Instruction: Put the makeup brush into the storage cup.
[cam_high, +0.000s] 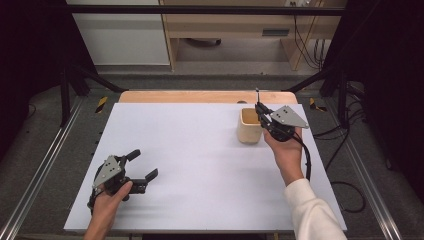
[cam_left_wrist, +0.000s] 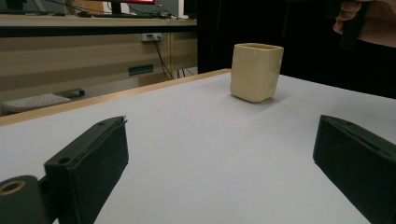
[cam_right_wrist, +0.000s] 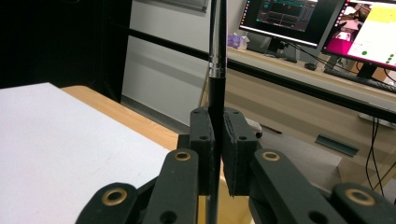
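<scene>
While the left gripper (cam_high: 144, 166) rests on the table (cam_high: 200, 160) with jaws spread wide, the right gripper (cam_high: 259, 110) clamps a black pen (cam_right_wrist: 216, 93) upright just above the cup (cam_high: 248, 131).

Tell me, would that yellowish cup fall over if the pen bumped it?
Probably not easily: the cup looks squarish with a flat base on the table, so it likely slides rather than rolls. It stands taller than wide, so a high knock from the pen might tip it.
</scene>
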